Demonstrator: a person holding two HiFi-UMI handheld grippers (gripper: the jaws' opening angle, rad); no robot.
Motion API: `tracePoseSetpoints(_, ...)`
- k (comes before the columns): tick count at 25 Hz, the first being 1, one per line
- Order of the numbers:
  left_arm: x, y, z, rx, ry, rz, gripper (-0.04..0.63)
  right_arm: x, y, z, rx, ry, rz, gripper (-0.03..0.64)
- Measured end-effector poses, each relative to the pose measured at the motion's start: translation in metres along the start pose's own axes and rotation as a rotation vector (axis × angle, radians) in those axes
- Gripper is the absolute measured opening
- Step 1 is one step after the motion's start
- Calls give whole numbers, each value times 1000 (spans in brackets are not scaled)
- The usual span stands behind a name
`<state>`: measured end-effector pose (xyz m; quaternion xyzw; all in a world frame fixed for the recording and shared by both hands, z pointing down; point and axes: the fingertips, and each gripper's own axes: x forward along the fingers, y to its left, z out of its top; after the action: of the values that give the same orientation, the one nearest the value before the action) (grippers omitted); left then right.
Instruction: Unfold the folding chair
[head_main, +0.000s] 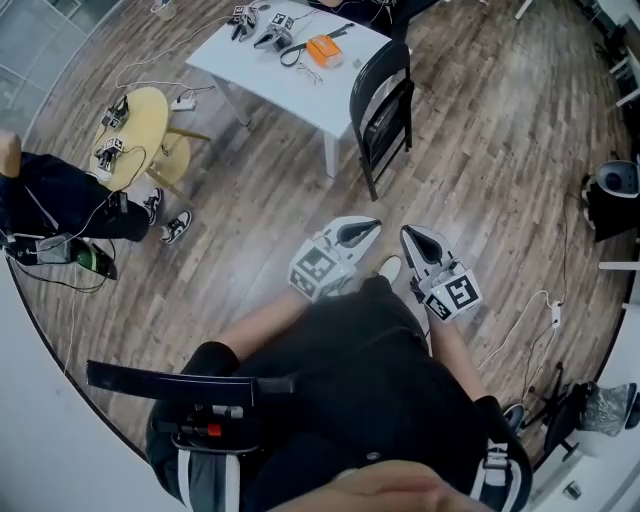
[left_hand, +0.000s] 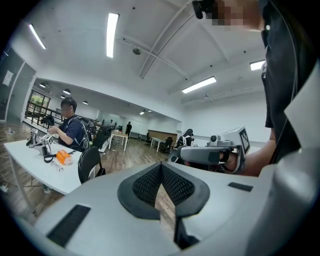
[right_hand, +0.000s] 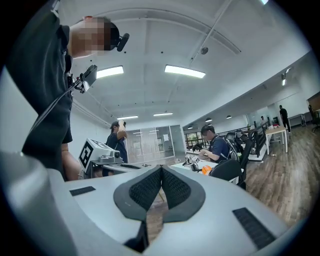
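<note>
Approach stage only - no grip on anything yet. Left gripper (head_main: 368, 230) and right gripper (head_main: 410, 236): jaws pressed together, empty, held side by side out front, well apart from the black folding chair (head_main: 385, 105). Folding chair upright on the wooden floor (head_main: 480, 170), apparently collapsed flat, resting against the corner of the white surface (head_main: 250, 60).

To do the step well: close the gap first, spread both pairs of jaws before arrival, take the backrest rim with one and the seat's front edge with the other, then swing the seat down while steadying the back - likely to skid on the smooth boards otherwise.

Containers: none made out for certain. Loose on the surface, an orange item (head_main: 323, 50) and a pair of glasses (head_main: 308, 72).
</note>
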<state>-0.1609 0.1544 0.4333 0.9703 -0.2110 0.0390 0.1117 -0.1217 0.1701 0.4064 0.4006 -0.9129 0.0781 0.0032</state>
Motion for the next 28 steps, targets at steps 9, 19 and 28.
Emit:
tracePoseSetpoints(9, 79, 23, 31, 30, -9, 45, 5, 9, -85, 23, -12, -7, 85, 9)
tracePoseSetpoints(19, 153, 36, 43, 39, 16, 109, 5, 0, -157, 35, -38, -15, 170, 9)
tracePoseSetpoints(28, 202, 40, 45, 53, 33, 171, 5, -4, -201, 37, -88, -7, 241, 9)
